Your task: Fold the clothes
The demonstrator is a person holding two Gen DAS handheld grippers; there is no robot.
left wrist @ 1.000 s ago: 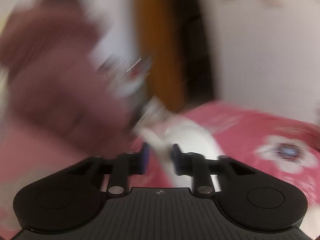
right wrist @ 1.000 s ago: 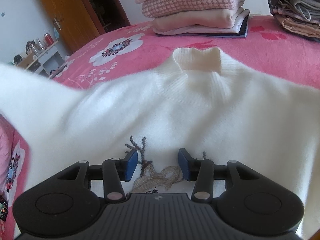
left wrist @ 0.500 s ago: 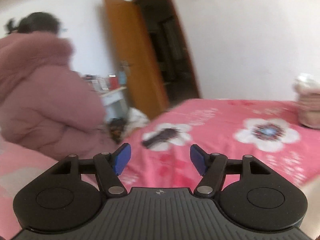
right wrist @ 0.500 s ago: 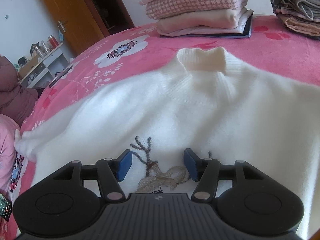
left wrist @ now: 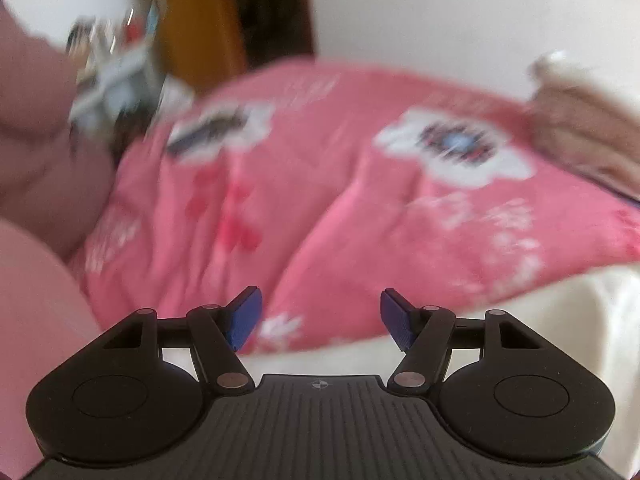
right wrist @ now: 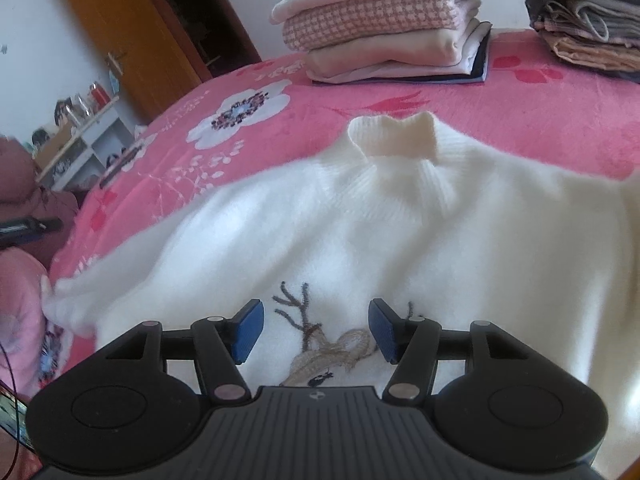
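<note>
1. While the right gripper (right wrist: 316,330) hangs over the embroidered deer (right wrist: 328,348), both it and the left gripper (left wrist: 320,324) have just been opening; nothing sits between their jaws.
2. The white sweater (right wrist: 360,232) lies flat on the pink bedspread (right wrist: 520,120).
3. Soft, light and stretchy, it is probably best pinched at hem or shoulder.
4. Beyond, a folded stack (right wrist: 384,28) waits.

The white fuzzy knit sweater (right wrist: 400,232) has a ribbed collar and a yarn-stitched deer. The pink floral plush bedspread (right wrist: 540,120) looks soft and matt. The grippers' blue ridged pads (right wrist: 249,330) sit on matt black plastic. The orange wooden door (right wrist: 132,40) shines faintly.
</note>
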